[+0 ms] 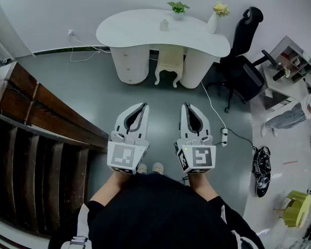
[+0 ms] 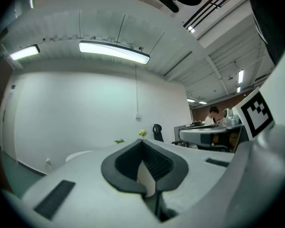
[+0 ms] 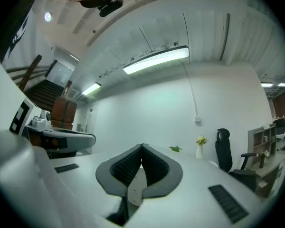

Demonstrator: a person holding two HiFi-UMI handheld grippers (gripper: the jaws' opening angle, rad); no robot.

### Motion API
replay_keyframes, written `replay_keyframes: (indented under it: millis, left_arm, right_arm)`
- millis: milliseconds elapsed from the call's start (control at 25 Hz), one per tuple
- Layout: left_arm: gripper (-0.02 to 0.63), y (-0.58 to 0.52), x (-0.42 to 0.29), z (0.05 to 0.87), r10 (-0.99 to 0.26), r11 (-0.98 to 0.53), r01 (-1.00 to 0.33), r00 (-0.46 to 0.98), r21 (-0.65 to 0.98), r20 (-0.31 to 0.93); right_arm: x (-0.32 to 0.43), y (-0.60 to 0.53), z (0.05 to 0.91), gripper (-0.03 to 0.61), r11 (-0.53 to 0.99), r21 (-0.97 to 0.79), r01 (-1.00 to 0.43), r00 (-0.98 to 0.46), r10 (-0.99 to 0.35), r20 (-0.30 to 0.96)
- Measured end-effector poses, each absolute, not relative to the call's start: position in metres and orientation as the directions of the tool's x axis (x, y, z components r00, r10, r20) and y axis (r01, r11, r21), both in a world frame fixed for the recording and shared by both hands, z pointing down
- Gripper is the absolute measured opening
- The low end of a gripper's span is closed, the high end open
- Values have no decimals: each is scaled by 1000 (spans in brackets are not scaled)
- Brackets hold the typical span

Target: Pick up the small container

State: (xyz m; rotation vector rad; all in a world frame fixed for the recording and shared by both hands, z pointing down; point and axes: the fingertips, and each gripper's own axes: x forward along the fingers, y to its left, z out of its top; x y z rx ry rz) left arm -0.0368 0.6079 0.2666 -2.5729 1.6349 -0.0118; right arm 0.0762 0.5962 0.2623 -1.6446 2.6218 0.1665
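- Lower centre of the head view: left gripper (image 1: pixel 144 105) and right gripper (image 1: pixel 186 106) are held side by side over the grey floor (image 1: pixel 93 92), tips aimed up-frame.
- Both grippers are closed tip to tip, with nothing between the jaws.
- Left edge: wooden staircase (image 1: pixel 36 134).
- Upper centre: white desk (image 1: pixel 135 32), well apart from both grippers.
- The small container (image 1: pixel 164 25) stands on the desk top, just below the green plant (image 1: pixel 178 7); a vase of yellow flowers (image 1: pixel 216 15) stands to its right.
- Upper right: black office chair (image 1: pixel 243 45), beside the desk.
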Motion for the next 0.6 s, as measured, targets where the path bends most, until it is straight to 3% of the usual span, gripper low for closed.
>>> replay_keyframes:
  millis: [600]
  left_arm:
    - [8, 580, -18, 272, -921, -383, -921, 386, -69, -45]
  right_arm:
    - [94, 565, 265, 23, 477, 42, -878, -479, -871, -108]
